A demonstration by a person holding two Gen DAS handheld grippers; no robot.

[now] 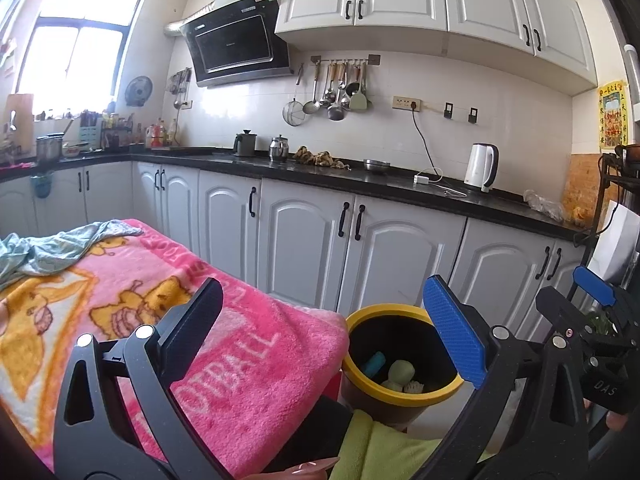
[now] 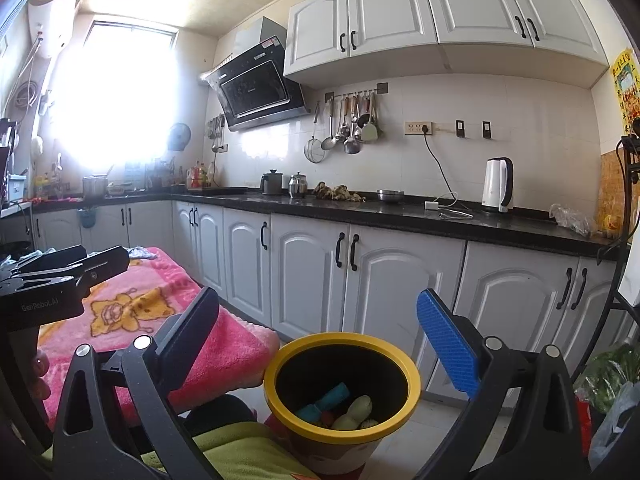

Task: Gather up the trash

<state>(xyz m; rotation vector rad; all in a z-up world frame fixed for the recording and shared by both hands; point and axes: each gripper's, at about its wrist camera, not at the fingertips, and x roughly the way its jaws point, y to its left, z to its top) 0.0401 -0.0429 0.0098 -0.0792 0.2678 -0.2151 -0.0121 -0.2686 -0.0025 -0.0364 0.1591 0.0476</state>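
Note:
A yellow-rimmed trash bin (image 1: 400,394) stands on the floor beside a table with a pink blanket (image 1: 168,320). It holds a blue piece (image 1: 374,362) and pale green pieces (image 1: 401,372). My left gripper (image 1: 332,328) is open and empty, raised above the blanket's corner and the bin. My right gripper (image 2: 320,340) is open and empty above the bin (image 2: 342,424), which shows the blue piece (image 2: 328,400) and green pieces (image 2: 358,410) inside. The other gripper shows at the right edge of the left wrist view (image 1: 592,292) and at the left edge of the right wrist view (image 2: 60,276).
A teal cloth (image 1: 48,248) lies on the blanket's far end. White cabinets (image 1: 304,248) under a black counter (image 1: 360,184) run behind the bin, with a white kettle (image 1: 482,166) on top. A black rack (image 1: 616,200) and bags (image 2: 608,376) stand at the right.

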